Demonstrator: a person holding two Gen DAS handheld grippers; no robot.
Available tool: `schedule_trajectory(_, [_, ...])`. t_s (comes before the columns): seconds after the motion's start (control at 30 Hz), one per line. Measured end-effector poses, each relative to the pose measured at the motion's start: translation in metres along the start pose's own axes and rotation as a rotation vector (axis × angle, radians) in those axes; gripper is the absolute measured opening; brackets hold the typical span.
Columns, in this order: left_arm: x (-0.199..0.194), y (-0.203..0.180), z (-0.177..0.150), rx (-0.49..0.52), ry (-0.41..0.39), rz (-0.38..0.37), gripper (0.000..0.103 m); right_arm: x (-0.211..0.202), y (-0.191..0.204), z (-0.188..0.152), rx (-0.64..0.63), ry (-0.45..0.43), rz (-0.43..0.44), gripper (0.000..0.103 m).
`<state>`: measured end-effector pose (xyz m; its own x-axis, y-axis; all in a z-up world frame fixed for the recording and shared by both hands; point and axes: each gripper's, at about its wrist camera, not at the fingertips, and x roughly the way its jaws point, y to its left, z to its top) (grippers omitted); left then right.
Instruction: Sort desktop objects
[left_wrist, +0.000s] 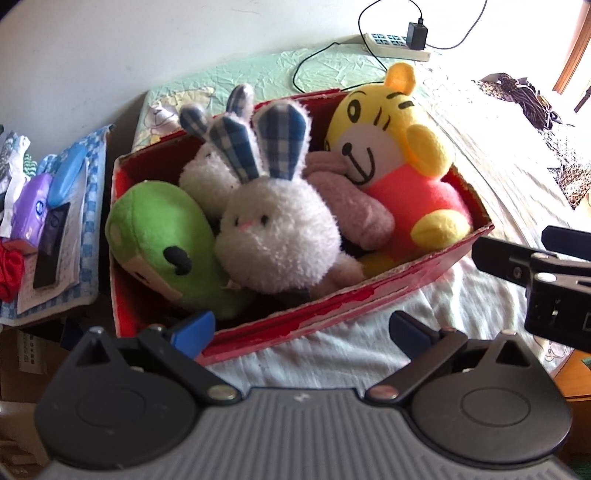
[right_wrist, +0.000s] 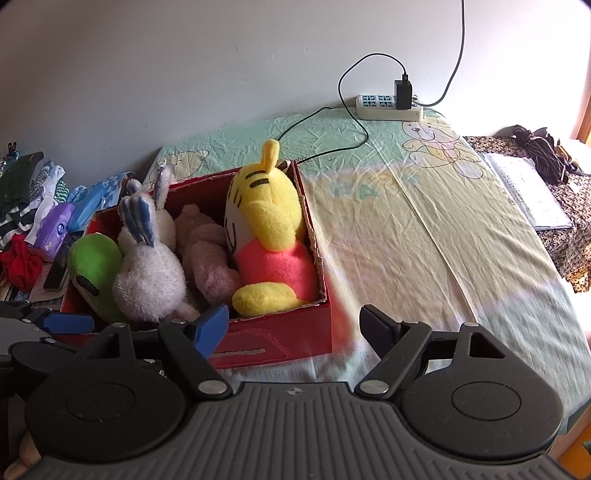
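1. Holding both of my jaws spread wide with nothing between them: my left gripper sits just short of the near wall of the red box, and my right gripper sits at the box's near right corner, above the sheet.
2. My left gripper's blue fingertip overlaps the box's near left rim in its own view; I cannot tell whether it touches.
3. Inside the box, from left to right, lie a green plush, a white rabbit with blue checked ears, a pinkish-grey plush and a yellow tiger in a pink top, all packed against each other.
4. A second white rabbit is tucked behind the first.
5. Under the box is a bed sheet with a bear print, bare to the right of the box.
6. At the far edge by the wall, a power strip carries a black charger with a cable trailing toward the box.
7. Left of the box, clutter is piled: a purple pack, a red cloth and folded clothes.
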<state>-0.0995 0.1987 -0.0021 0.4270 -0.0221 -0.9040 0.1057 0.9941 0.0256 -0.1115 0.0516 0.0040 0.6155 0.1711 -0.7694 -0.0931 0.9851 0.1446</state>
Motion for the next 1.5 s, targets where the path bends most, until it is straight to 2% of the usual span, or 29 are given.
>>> schedule_trajectory(0.33, [0.001, 0.007, -0.005, -0.013, 0.005, 0.028, 0.101, -0.001, 0.007, -0.004, -0.011, 0.019, 0.025, 0.080])
schedule_trajectory(0.57, [-0.004, 0.014, -0.002, -0.014, 0.000, 0.017, 0.101, -0.002, 0.014, -0.001, -0.034, 0.010, 0.044, 0.080])
schedule_trajectory(0.93, [-0.010, 0.020, 0.012, -0.010, -0.007, 0.059, 0.101, -0.002, 0.022, 0.016, -0.055, -0.018, 0.016, 0.080])
schedule_trajectory(1.23, [-0.006, 0.020, 0.011, -0.024, -0.005, 0.039, 0.101, 0.003, 0.022, 0.013, -0.041, -0.002, 0.041, 0.080])
schedule_trajectory(1.5, [-0.003, 0.018, 0.011, -0.028, -0.020, 0.036, 0.101, 0.007, 0.019, 0.013, -0.037, 0.000, 0.026, 0.080])
